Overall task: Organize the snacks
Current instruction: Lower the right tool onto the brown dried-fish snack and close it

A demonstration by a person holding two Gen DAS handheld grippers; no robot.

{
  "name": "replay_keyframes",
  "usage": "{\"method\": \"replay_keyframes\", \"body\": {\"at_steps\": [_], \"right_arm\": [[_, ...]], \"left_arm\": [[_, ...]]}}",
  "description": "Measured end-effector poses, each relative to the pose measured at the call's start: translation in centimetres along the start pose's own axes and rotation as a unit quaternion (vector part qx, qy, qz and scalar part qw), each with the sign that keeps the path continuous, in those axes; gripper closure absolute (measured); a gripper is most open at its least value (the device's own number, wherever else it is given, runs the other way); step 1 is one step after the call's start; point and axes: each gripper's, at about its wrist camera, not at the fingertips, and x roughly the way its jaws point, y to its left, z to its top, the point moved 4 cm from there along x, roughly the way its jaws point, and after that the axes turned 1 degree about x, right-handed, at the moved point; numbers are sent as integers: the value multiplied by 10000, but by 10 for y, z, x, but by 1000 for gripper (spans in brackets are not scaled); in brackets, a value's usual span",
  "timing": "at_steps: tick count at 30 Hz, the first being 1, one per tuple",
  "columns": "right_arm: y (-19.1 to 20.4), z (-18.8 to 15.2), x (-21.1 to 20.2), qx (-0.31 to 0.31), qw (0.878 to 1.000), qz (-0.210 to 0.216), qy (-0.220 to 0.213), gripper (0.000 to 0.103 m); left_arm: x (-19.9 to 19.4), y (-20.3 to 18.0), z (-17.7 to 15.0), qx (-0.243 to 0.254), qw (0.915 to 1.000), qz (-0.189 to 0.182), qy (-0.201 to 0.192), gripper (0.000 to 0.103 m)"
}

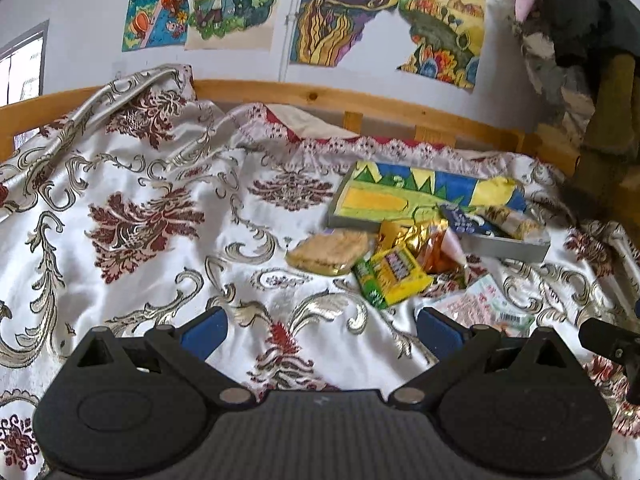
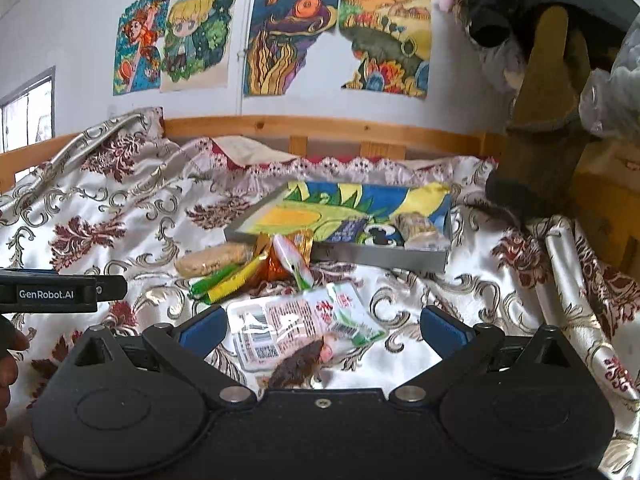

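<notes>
Snacks lie in a pile on a patterned bedspread [image 1: 160, 208]. A shallow grey box [image 1: 512, 246] with a colourful drawing inside holds a blue packet [image 1: 466, 220] and a beige cracker pack [image 1: 514, 220]. In front of it lie a cracker pack [image 1: 332, 250], a yellow-green packet [image 1: 392, 274], a gold-orange wrapper [image 1: 428, 240] and a white pouch [image 1: 486, 304]. My left gripper [image 1: 320, 330] is open and empty, short of the pile. My right gripper [image 2: 322, 326] is open, its blue pads on either side of the white pouch [image 2: 296, 324], not touching it.
A wooden bed rail [image 1: 360, 100] runs along the back under wall drawings [image 1: 344, 16]. Dark clothing and a brown post [image 2: 548, 92] stand at the right. The left gripper's body [image 2: 52, 294] shows at the left of the right wrist view.
</notes>
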Motion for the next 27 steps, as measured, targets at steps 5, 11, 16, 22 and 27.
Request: {"method": "replay_keyframes", "body": {"at_steps": [5,11,16,22,27], "right_arm": [[0,-4,7,24,9999,28,155,1],[-1,-8,14,91,9995,56,307,1],[-2,-11,19,180,9989,141,400,1],[-1,-15,28,218,9982,155,534,1],[-2,-18,35,277,9972,242,649,1]], "left_arm": [[4,3,-2,2,9999,29,99,0],[10,8,-6,-98,9995,109,263,1],[16,13,-8,-186,9989,165,399,0],[20,14,-8,-206,9989,130,393,0],[23,12,-8,-155,9991,98,387,0]]}}
